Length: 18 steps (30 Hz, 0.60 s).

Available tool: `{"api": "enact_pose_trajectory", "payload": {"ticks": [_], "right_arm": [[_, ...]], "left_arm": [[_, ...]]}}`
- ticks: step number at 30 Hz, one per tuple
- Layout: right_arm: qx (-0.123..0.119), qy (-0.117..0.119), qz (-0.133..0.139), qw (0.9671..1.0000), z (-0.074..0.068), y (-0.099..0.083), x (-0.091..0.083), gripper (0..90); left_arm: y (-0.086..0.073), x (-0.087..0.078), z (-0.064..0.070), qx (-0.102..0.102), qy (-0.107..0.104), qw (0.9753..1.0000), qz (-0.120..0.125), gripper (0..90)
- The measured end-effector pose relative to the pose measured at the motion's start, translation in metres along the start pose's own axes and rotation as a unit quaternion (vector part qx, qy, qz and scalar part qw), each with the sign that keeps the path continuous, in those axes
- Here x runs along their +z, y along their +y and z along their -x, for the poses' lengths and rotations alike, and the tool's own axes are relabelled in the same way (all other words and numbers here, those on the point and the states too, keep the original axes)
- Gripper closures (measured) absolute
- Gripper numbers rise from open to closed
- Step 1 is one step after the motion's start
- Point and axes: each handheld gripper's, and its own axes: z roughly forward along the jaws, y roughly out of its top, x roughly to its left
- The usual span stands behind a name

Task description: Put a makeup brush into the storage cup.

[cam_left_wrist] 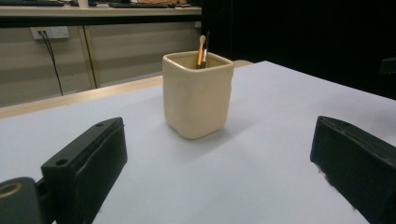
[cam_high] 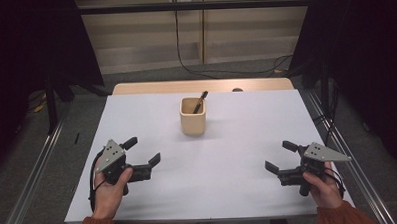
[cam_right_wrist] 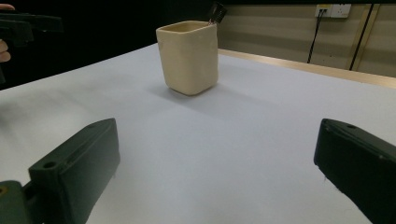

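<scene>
Cream square-sided cup (cam_high: pixel 192 117) stands upright on the white table surface (cam_high: pixel 223 161), ahead of both grippers and between their lines of aim, well apart from each. A brush (cam_high: pixel 200 102) leans inside it, dark handle end poking over the rim toward the far right corner of the cup; in the left gripper view the brush (cam_left_wrist: pixel 202 50) shows an orange shaft with a pale tip, and a second dark stick beside it that I cannot identify.

Left gripper (cam_high: pixel 144 151): jaws spread wide, nothing between them. It hovers or rests low at the near left of the table, pointed forward and right at the cup. In its own view the cup (cam_left_wrist: pixel 196 94) sits centred between the two black jaws, farther along the table, not touching either.

Right gripper (cam_high: pixel 278 156): jaws likewise wide apart and empty, held near the right edge, pointed forward and left. In its view the cup (cam_right_wrist: pixel 188 57) lies ahead and slightly left of centre, clear of the jaws.

A wooden strip (cam_high: pixel 135 88) shows beyond the white surface, behind the cup.
</scene>
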Motion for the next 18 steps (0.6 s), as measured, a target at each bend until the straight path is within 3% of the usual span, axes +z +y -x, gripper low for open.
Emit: {"api": "enact_pose_trajectory", "payload": {"ticks": [12,18], "right_arm": [[0.001,-0.010,-0.003,0.9999,0.001,-0.003,-0.006,0.0],[0.002,-0.017,0.000,0.9999,0.002,-0.004,-0.011,0.0]], "left_arm": [[-0.016,-0.021,0.002,-0.021,0.005,0.9997,-0.008,3.3],[-0.022,-0.030,0.003,-0.016,0.013,0.9998,-0.003,3.2]]}}
